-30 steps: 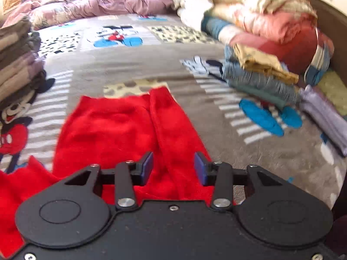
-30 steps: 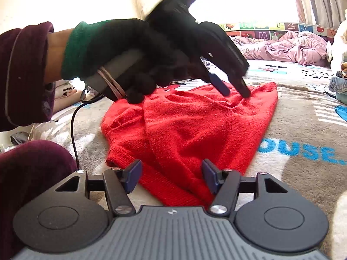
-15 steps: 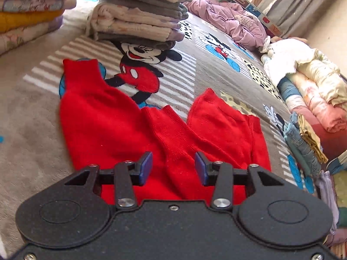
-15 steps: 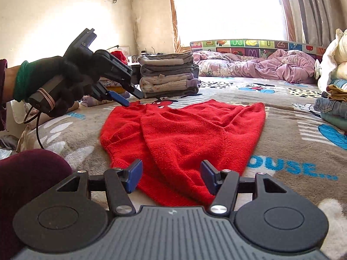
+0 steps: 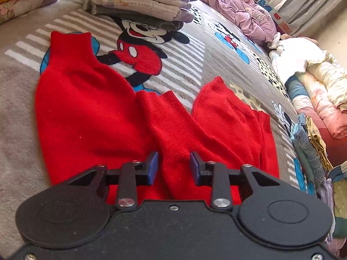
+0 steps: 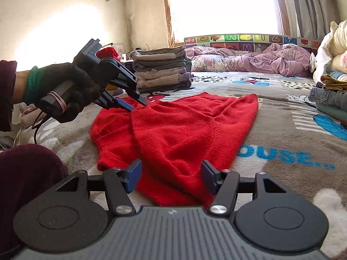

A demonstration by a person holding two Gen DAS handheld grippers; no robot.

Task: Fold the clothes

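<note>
Here the left gripper (image 5: 173, 165) is closing, a ribbed cuff of the red knitted sweater (image 5: 91, 117) between its pads but unpinched. The right gripper (image 6: 171, 176) hangs apart above the hem. A shallow bite might slip off.

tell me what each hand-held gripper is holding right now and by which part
Nothing is gripped yet. The left hand-held gripper is closing with a folded sleeve of the red sweater between its jaws. The right hand-held gripper is open over the sweater's near edge.
</note>
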